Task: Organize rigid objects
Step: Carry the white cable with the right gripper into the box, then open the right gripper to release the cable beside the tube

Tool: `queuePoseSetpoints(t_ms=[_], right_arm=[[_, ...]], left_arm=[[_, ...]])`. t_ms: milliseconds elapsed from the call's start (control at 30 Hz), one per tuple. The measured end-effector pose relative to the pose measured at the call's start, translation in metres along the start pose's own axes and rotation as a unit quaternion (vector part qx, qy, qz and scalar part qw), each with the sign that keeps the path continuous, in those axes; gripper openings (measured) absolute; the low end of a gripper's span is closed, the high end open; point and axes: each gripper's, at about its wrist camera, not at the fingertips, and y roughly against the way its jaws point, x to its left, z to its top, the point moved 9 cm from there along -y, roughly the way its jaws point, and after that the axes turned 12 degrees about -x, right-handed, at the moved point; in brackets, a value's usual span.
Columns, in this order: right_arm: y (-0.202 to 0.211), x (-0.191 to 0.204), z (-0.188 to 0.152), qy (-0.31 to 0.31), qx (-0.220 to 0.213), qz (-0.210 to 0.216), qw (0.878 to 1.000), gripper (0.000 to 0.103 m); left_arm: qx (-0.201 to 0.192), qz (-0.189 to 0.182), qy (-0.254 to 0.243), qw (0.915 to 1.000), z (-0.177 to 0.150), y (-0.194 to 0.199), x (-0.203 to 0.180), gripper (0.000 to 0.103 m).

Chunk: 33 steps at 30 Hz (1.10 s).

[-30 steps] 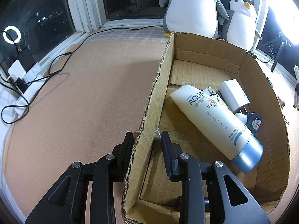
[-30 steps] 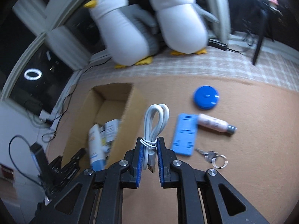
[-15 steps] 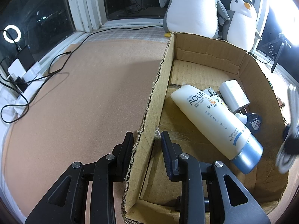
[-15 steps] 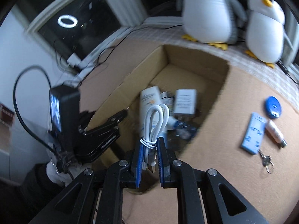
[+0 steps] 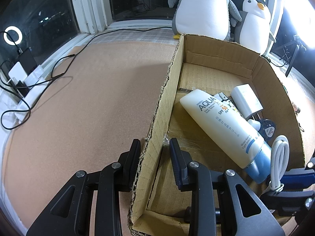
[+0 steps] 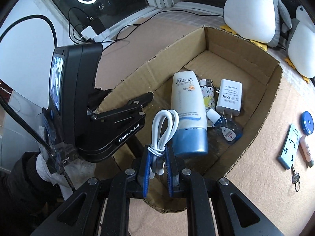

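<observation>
A cardboard box (image 5: 161, 106) (image 6: 261, 118) sits on the cork floor. It holds a white AQUA sunscreen tube (image 5: 222, 125) (image 6: 188, 108), a white charger (image 6: 229, 97), a lighter and a small clear bottle (image 6: 226, 132). My left gripper (image 5: 154, 153) straddles the box's left wall with its fingers a little apart, not clamped. My right gripper (image 6: 158, 157) is shut on a coiled white cable (image 6: 163, 129) (image 5: 278, 161) and holds it over the near end of the box, beside the tube's blue cap.
On the floor right of the box lie a blue round case (image 6: 307, 122), a light blue card (image 6: 289, 145), a small tube (image 6: 306, 147) and keys (image 6: 295, 179). Two plush penguins (image 5: 202, 7) stand behind the box. Black cables (image 5: 49, 78) lie at the left.
My right gripper has carried the white cable leftward from over the floor to above the box interior. The left gripper and the box have not moved.
</observation>
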Motion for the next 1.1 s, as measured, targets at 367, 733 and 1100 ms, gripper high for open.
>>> queuePoseSetpoints(t_ms=[367,733,1100], right_arm=[[0.001,0.002,0.003,-0.002,-0.007,0.0,1.0,0.032],[0.023,-0.012,0.002,-0.023,-0.031,-0.005,0.999,0.032],[0.066,-0.066,0.002,-0.084,-0.094,-0.049,0.991,0.032]], left_arm=[[0.0,-0.001,0.001,1.0,0.0,0.0,0.0,0.029],[0.0,0.0,0.0,1.0,0.0,0.0,0.001,0.029],[0.0,0.001,-0.001,1.0,0.0,0.001,0.001,0.029]])
